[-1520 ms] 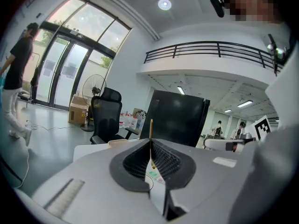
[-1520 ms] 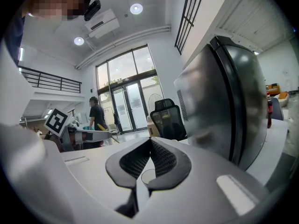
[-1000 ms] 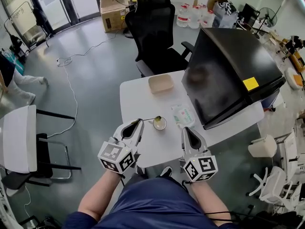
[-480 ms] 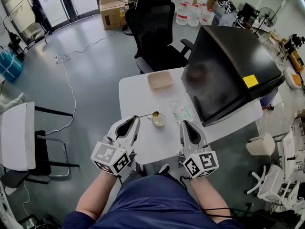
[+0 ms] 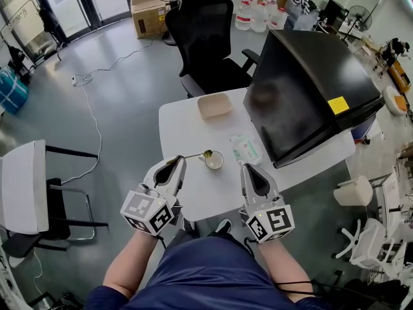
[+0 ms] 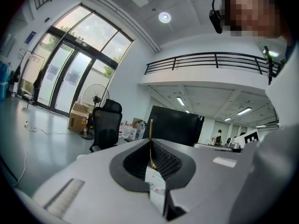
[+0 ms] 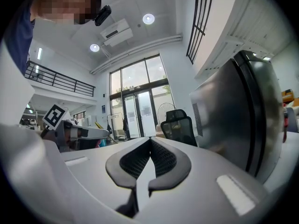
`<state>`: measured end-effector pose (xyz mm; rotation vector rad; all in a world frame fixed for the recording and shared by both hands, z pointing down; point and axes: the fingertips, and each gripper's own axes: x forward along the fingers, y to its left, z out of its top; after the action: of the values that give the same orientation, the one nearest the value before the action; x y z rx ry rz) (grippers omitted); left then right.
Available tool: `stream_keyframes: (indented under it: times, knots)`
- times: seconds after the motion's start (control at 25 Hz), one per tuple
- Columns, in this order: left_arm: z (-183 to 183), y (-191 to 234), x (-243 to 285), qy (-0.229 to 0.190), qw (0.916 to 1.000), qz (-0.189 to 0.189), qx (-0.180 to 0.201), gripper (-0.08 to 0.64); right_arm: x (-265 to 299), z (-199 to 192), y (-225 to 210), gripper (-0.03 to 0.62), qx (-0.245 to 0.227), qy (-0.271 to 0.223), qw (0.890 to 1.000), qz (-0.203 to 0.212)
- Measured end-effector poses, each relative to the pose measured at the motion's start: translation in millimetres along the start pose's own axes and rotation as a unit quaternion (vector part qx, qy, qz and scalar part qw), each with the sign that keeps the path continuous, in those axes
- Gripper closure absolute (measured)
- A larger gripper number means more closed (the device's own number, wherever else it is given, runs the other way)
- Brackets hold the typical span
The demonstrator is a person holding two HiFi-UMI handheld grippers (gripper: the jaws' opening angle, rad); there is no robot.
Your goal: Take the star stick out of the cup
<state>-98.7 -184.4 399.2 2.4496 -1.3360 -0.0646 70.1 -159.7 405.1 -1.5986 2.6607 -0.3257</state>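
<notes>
Left gripper: closed fully on the thin end of the star stick, stick near level. Star end ahead and to the right, at the rim of the cup. Right gripper: closed, nothing held, just right of the cup.

Step in hand, as judged: withdrawal. Not certain whether the star end is clear of the rim.

Next move: lift up and away from the cup with a firm grip. Cup unsteadied, likely to tip if snagged.

Ahead of both grippers, largest first: grey floor; black cabinet, far right; white table; office chair, beyond; shallow tray; packet.
</notes>
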Motion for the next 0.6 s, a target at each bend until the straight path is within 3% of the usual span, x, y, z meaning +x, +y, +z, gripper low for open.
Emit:
stream_keyframes:
  times: [0.6]
  knots:
    - [-0.5,2.3,5.7,0.006,1.0000,-0.006,-0.001,0.551,2.3,-2.8,-3.8,0.586,-0.001,0.011,1.000,-0.001]
